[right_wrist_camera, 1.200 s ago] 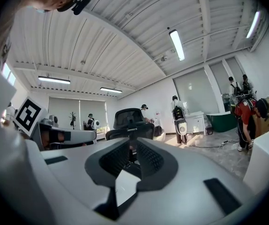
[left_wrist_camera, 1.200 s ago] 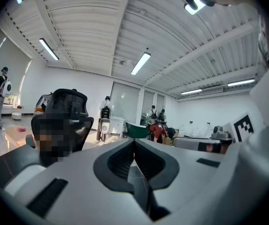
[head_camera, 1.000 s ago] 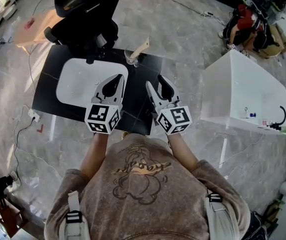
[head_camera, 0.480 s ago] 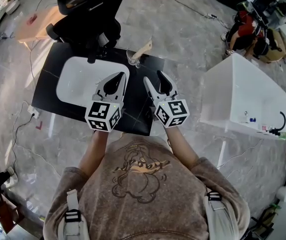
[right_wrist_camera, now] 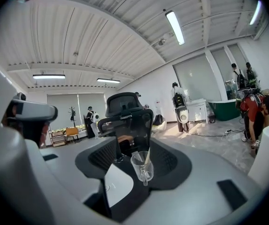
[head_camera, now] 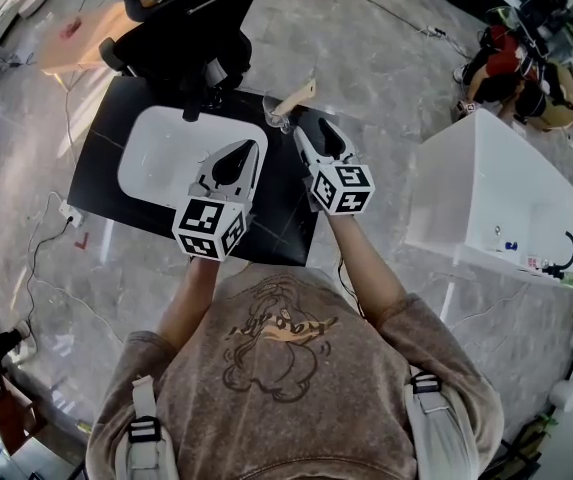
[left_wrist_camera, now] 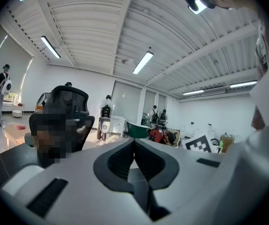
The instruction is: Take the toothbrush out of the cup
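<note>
Right gripper (head_camera: pixel 313 133) is reaching up to the cup (head_camera: pixel 275 118), its jaws spread wide.
Since a second ago it has been moving forward across the black table (head_camera: pixel 101 173), and its jaws have just been opening; the one clear cup is standing ahead in their gap, ungripped. One toothbrush (head_camera: pixel 298 95) is leaning inside it, beside the white basin (head_camera: pixel 151 163). The left gripper (head_camera: pixel 236 156) is staying put, its jaws pressed together on nothing.

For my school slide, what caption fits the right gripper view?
Right gripper, jaws just opened and empty, lines up on cup holding toothbrush.
</note>
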Demonstrator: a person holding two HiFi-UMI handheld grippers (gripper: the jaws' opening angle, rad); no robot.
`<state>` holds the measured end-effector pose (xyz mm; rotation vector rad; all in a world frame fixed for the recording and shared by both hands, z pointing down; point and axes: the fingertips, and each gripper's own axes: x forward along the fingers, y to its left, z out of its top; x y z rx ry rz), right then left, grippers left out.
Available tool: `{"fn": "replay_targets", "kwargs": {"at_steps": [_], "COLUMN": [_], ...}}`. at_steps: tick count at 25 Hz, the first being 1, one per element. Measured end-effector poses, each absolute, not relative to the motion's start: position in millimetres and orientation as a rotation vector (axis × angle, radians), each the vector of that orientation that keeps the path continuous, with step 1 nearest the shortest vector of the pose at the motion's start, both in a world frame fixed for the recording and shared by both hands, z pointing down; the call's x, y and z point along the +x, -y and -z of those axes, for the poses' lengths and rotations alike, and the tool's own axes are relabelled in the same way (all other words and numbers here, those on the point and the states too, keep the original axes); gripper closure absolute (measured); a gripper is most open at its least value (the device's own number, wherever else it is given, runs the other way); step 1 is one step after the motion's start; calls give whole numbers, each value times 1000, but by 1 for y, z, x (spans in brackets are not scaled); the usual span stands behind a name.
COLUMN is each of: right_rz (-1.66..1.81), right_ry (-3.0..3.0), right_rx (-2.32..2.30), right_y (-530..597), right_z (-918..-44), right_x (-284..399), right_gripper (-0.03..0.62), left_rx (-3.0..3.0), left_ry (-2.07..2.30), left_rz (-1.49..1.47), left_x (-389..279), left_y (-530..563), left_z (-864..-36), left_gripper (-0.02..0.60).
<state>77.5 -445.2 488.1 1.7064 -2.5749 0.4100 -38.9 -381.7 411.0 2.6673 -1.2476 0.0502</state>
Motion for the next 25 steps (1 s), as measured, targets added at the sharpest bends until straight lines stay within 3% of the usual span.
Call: {"fn": "replay_targets", "kwargs": {"at_steps": [15,25], "right_rz": [-648,-625], "right_ry": [2390,2360], "right_rx": [1675,1635], "right_y": [547,570], "right_z": [-566,-578], "right_x": [78,71], "right_gripper": [365,381], "left_rx": [2629,2596], "left_ry": [1277,1280], "left_rz": [-79,-108], "left_x": [-60,-64], "left_y": [381,381], "left_z": [-418,-431], "left_gripper": [565,565]}}
